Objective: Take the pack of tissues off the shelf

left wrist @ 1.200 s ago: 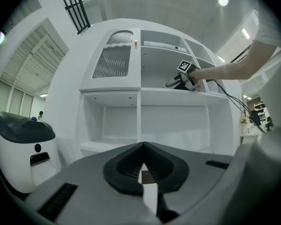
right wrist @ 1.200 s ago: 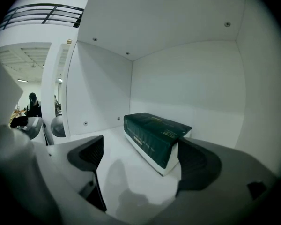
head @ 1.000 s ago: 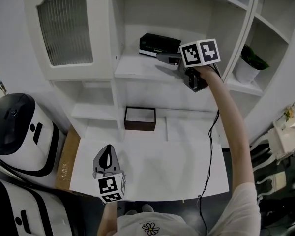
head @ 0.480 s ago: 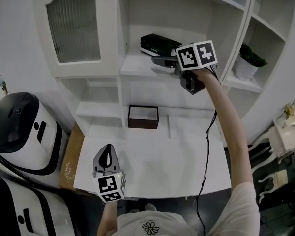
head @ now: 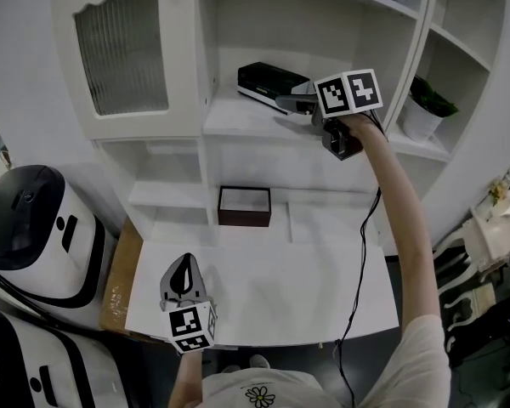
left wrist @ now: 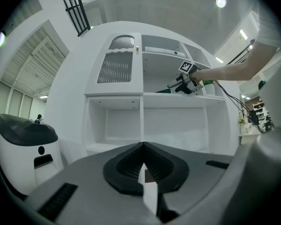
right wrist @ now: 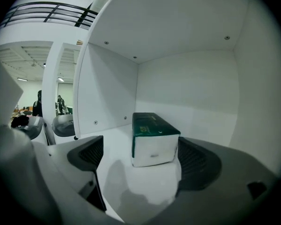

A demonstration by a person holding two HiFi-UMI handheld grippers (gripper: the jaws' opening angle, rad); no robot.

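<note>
A dark green pack of tissues (head: 268, 82) with a white end lies on the upper shelf (head: 238, 122) of the white cabinet. My right gripper (head: 292, 102) reaches into that shelf bay and is open. In the right gripper view the pack (right wrist: 154, 136) has its near end level with my right gripper (right wrist: 143, 159) tips. The right pad (right wrist: 193, 159) is close beside it and the left pad (right wrist: 91, 154) stands well apart. My left gripper (head: 184, 277) hangs low over the desk's front, shut and empty, and shows again as the left gripper (left wrist: 143, 168) in its own view.
A brown open box (head: 244, 206) sits at the back of the white desk (head: 263, 287). A potted plant (head: 427, 109) stands in the right-hand shelf bay. A ribbed-glass cabinet door (head: 119, 49) is at upper left. White and black machines (head: 34, 228) stand left of the desk.
My right gripper has edged deeper into the shelf bay toward the pack's end. The left gripper has stayed where it was.
</note>
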